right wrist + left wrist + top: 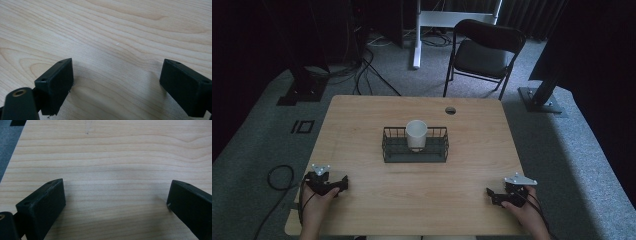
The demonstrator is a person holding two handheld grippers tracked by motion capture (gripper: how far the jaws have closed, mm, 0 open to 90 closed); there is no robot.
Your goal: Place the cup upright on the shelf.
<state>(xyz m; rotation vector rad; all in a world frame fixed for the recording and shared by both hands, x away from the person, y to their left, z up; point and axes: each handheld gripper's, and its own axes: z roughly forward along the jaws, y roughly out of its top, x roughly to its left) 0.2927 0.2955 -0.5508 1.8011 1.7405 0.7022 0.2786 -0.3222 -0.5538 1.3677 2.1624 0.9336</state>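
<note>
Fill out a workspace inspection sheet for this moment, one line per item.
Surface: wooden table, round grommet hole near the far edge.
Job's things: white cup upright inside black wire basket, mid-table.
Clutter: nothing seen.
Grippers: left gripper and right gripper open, resting low over bare wood near the front corners.
Cables: gripper cable loops on the floor at left.
Surroundings: grey carpet, black folding chair beyond the table.

dim room, evenly lit tabletop

the high view is dark and grainy toward its edges; the table (412, 190) is brightest, and both gripper views show soft shadows and slightly blurred jaws.
</note>
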